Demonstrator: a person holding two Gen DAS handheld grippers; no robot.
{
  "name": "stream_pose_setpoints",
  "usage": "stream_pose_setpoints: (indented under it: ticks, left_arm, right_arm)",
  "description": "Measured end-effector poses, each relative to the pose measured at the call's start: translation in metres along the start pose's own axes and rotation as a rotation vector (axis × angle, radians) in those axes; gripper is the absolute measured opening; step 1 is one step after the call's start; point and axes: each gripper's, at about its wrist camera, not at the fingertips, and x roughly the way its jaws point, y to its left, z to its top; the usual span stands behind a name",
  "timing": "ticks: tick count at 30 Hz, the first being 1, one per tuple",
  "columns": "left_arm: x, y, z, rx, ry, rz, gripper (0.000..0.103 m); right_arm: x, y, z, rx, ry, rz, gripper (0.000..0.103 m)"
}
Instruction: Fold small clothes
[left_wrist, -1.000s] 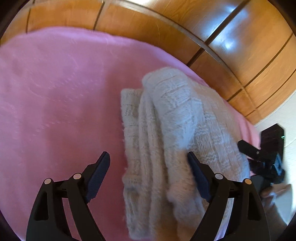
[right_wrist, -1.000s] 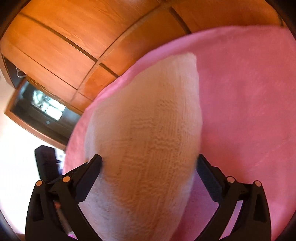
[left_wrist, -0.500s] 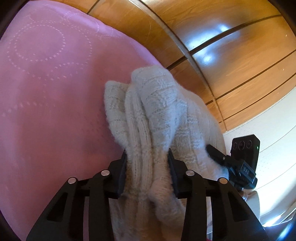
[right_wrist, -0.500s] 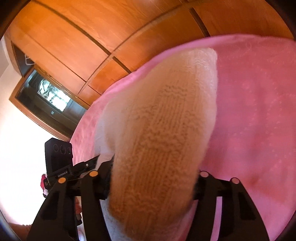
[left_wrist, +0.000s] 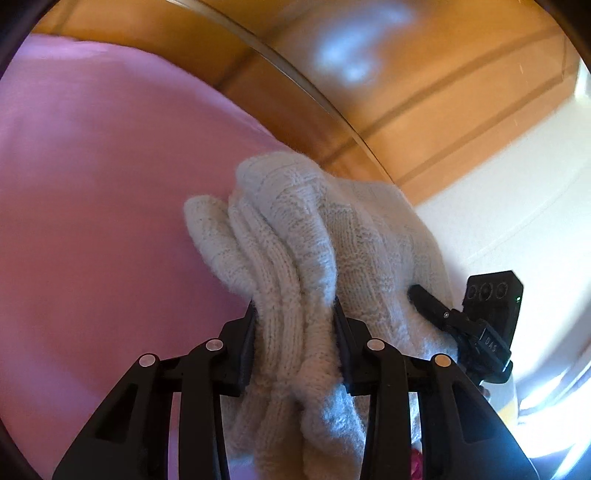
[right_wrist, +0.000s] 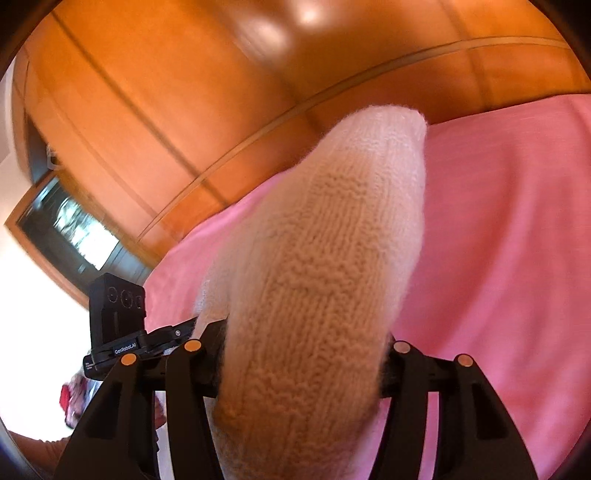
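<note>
A white knitted garment (left_wrist: 317, 236), folded into a thick bundle, is held up over a pink blanket (left_wrist: 96, 206). My left gripper (left_wrist: 295, 325) is shut on one end of the bundle, its ribbed folds squeezed between the pads. My right gripper (right_wrist: 303, 347) is shut on the other end of the same knitted garment (right_wrist: 332, 251), which bulges out over its fingers and hides the pads. Each gripper shows in the other's view: the right one in the left wrist view (left_wrist: 476, 325), the left one in the right wrist view (right_wrist: 122, 325).
Glossy orange wooden wardrobe panels (right_wrist: 207, 103) stand behind the pink blanket (right_wrist: 498, 229). A dark framed opening (right_wrist: 66, 229) and a bright white wall are at the left of the right wrist view. A white wall (left_wrist: 517, 192) is at the right of the left wrist view.
Both grippers went from open around the knitted garment to shut on it. They have lifted it off the blanket and tilted upward, so more of the wardrobe shows.
</note>
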Motion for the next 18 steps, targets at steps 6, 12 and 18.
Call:
stream_pose_setpoints:
  ticks: [6,12,18]
  left_arm:
    - [0.092,-0.073,0.008,0.131,0.134,0.012,0.035]
    - [0.161,-0.104,-0.003,0.321,0.202,0.196,0.040]
    - [0.149,-0.102,-0.006,0.284,0.157,0.281,0.055]
  right_arm:
    - [-0.056,-0.065,-0.001,0.094,-0.103,-0.133,0.054]
    - [-0.059,-0.125,-0.023,0.215,-0.121,-0.241,0.069]
    - [-0.078,-0.112,-0.037,0.202,-0.177,-0.316,0.086]
